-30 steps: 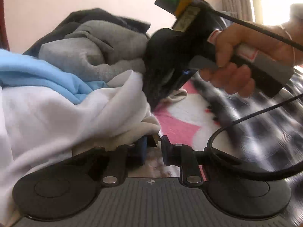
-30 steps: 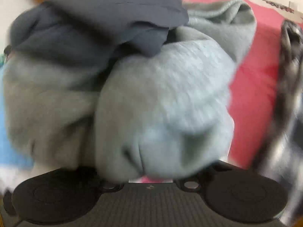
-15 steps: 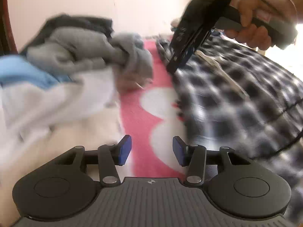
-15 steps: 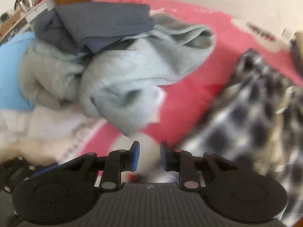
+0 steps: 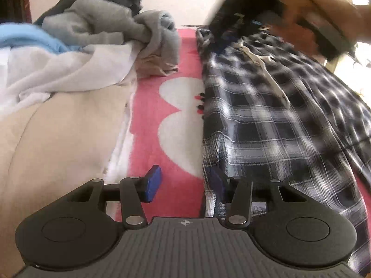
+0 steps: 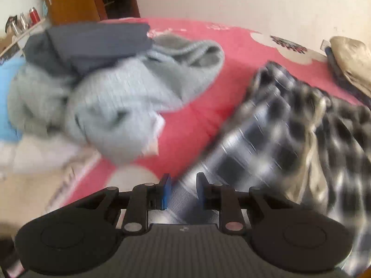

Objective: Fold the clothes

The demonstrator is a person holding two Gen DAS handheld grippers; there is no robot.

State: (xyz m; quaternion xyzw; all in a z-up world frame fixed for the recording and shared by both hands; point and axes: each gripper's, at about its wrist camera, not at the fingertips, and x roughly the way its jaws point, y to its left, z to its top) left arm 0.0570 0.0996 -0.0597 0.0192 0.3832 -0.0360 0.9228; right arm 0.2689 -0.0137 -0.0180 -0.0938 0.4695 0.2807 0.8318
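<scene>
Both my grippers have pulled away from the heap of clothes and swung over to the checked garment, and my left gripper [image 5: 184, 184], which a second ago was pinched on the white cloth, now stands wide and empty. Its right finger rests at the near left edge of the checked garment [image 5: 273, 125], the left finger over the bare pink sheet [image 5: 148, 125]. My right gripper [image 6: 182, 191] is narrower, parted but with nothing between the pads that I can make out, and it hovers over the same garment's left edge, blurred with motion. That garment lies spread long on the sheet, a pale drawstring trailing down its middle, so I judge it is the piece to fold, though I cannot tell whether it is already folded once. To grip it well I should take only the edge layers, both pads biting the hem squarely, and keep the two holds level so the cloth lifts flat. Further off to the left sits the heap: beige cloth [image 5: 60, 139] nearest, then white [image 5: 69, 69] and blue [image 5: 30, 37], and the grey sweater [image 5: 111, 23] with a dark piece on top.
</scene>
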